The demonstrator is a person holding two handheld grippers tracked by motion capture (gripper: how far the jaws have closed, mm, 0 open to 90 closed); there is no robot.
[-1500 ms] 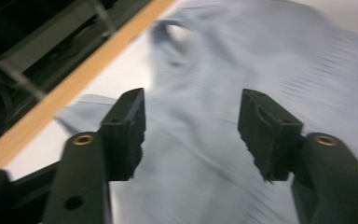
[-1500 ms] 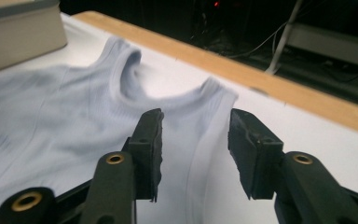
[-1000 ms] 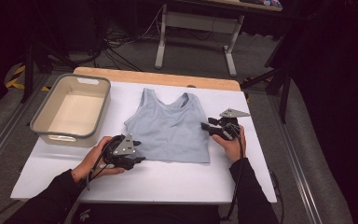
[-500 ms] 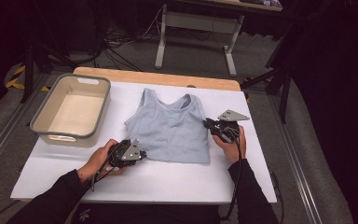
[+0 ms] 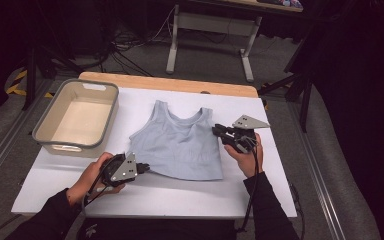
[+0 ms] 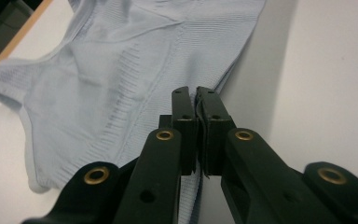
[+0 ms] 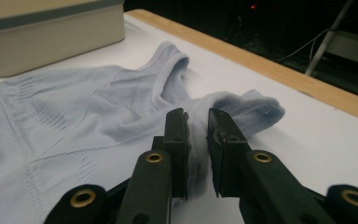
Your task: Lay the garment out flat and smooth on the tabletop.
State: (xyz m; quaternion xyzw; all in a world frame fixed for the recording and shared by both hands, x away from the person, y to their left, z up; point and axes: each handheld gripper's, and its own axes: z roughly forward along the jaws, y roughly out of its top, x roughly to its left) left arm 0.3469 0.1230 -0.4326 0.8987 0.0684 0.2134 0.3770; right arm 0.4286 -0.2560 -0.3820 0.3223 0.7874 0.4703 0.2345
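No text, label, brand or number can be read in any view. The grey top (image 5: 180, 145) has only a ribbed knit pattern, no print. The bin (image 5: 75, 117) has a pale patch on its front wall, maybe a sticker, but too small to read. The grippers' black jaws carry brass rivets only, no marks.

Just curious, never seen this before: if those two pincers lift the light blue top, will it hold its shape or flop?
Probably flop: the top is thin knit that already bunches between the right gripper. It looks light. The left gripper pinches its hem, so the middle would likely sag.
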